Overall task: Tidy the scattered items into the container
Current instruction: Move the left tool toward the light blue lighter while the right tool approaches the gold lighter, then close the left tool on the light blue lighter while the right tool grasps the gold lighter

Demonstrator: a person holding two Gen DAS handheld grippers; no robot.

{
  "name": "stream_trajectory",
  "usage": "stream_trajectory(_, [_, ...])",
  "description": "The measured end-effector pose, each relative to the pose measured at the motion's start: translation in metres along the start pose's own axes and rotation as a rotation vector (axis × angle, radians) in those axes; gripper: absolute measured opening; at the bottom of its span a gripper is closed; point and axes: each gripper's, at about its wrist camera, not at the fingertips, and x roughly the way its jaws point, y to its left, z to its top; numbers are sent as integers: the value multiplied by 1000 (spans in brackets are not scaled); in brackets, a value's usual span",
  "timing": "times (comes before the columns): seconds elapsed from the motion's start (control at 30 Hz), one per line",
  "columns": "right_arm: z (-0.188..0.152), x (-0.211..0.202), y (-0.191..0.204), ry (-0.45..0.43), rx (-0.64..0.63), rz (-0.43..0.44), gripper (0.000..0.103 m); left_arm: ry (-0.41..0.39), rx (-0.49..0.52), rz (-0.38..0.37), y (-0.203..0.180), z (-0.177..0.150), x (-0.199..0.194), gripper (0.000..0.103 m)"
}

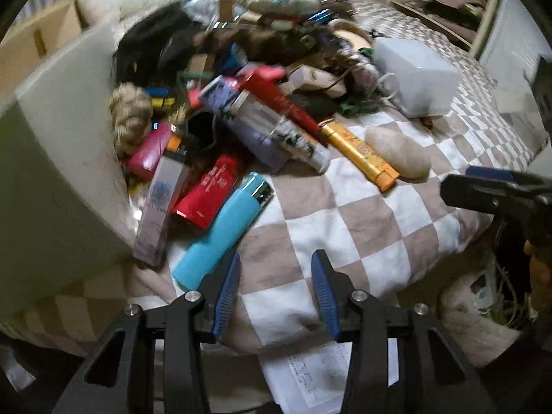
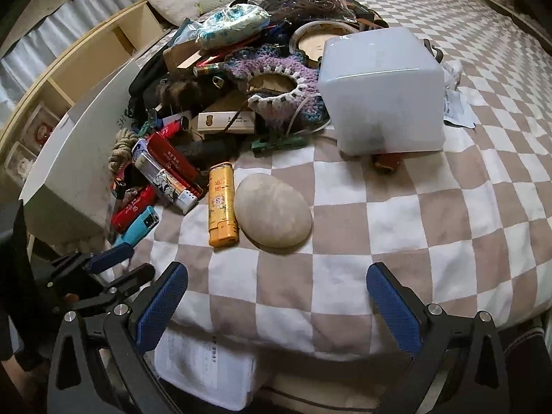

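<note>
my left gripper (image 1: 276,286) is nearest, jaws apart and empty over the bed's near edge, the blue lighter (image 1: 224,231) just past its left finger. i'm bringing them around its lower end, square across the body, so it won't squirt out. right gripper (image 2: 276,307) gapes wide, holding nothing, over the checked bedcover (image 2: 396,227), the yellow lighter (image 2: 222,203) and pale stone (image 2: 272,212) ahead. the white container (image 1: 51,158) sits by the left edge, against the pile.
</note>
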Motion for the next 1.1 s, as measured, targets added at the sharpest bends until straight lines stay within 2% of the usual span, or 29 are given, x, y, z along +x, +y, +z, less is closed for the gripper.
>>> stream_trajectory(0.07, [-1,1,0,6,2,0,103,7,-33,-16,4,1,0,41])
stream_trajectory(0.27, [-1,0,0,12,11,8,103,15,-123,-50,20,5,-1,24])
stream_trajectory(0.37, [0,-2,4,0,0,8,103,7,-141,-55,26,6,-5,23])
stream_trajectory(0.57, [0,-1,8,-2,-23,8,103,-6,-96,-29,20,2,-14,24])
stream_trajectory(0.63, [0,0,7,7,-19,11,103,-22,-88,-19,20,3,-18,33])
stream_trajectory(0.7, [-1,1,7,11,-16,15,103,-41,-80,-1,21,5,-22,53])
stream_trajectory(0.77, [-1,2,9,12,-16,16,103,-63,-91,11,24,8,-25,60])
stream_trajectory(0.87, [0,2,9,9,-16,18,103,-56,-112,33,30,12,-19,60])
stream_trajectory(0.97, [1,2,11,7,-13,20,103,-45,-143,21,35,16,-12,61])
stream_trajectory(1.1, [1,3,11,8,-12,19,103,-32,-108,29,27,17,-8,67])
